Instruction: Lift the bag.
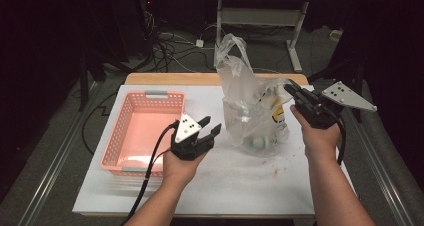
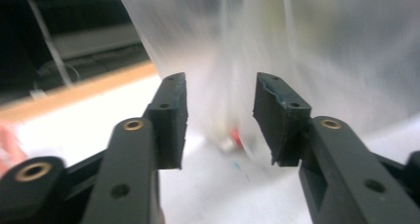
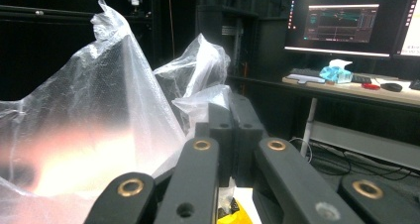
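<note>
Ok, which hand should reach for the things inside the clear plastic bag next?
Probably the left. The left hand-held gripper is open and empty beside the clear plastic bag, pointing at it. The right hand-held gripper is shut on the bag's rim, holding it up.

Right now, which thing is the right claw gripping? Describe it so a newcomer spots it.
On the white table top, right of the pink perforated plastic basket, stands a clear crinkled plastic bag. The right claw pinches its rim; it alone is see-through, showing items inside.
</note>
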